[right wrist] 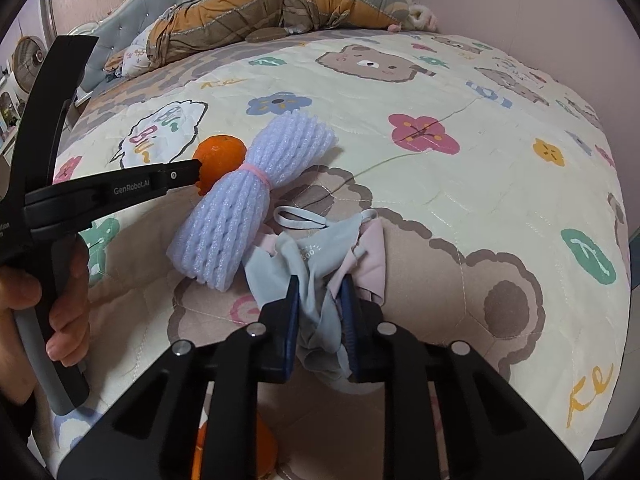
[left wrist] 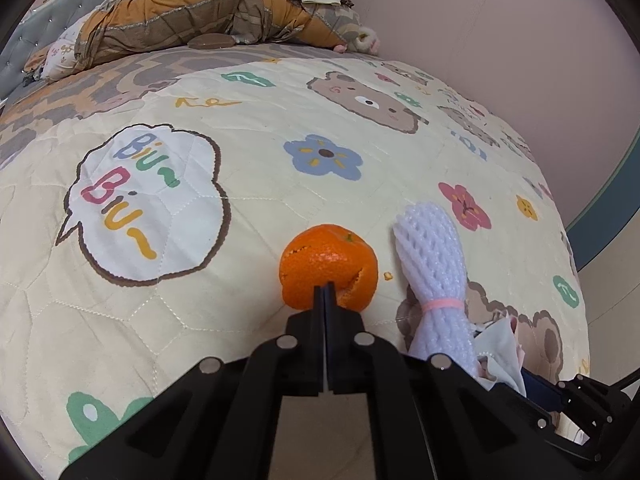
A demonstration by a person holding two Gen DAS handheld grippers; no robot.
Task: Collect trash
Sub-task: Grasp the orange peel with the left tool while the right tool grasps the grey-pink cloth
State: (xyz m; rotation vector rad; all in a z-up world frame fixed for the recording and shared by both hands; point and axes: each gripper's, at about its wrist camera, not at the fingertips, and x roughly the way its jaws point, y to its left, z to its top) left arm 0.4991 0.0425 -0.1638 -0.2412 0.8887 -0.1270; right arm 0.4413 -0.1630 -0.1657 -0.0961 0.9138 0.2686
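Note:
An orange peel shell [left wrist: 328,266] sits on the bed quilt [left wrist: 248,160]; it also shows in the right wrist view [right wrist: 220,160]. My left gripper [left wrist: 325,290] is shut, pinching the peel's near edge. A white foam fruit-net bundle [left wrist: 436,280] tied with a pink band lies just right of the peel, also in the right wrist view [right wrist: 248,200]. My right gripper [right wrist: 320,300] is shut on a grey face mask [right wrist: 316,276] that lies over a pink mask [right wrist: 374,264].
A bunched orange and grey duvet [right wrist: 280,12] with clothes on it lies at the head of the bed. A pink wall [left wrist: 520,60] runs along the bed's right side. Something orange [right wrist: 236,452] shows below my right gripper.

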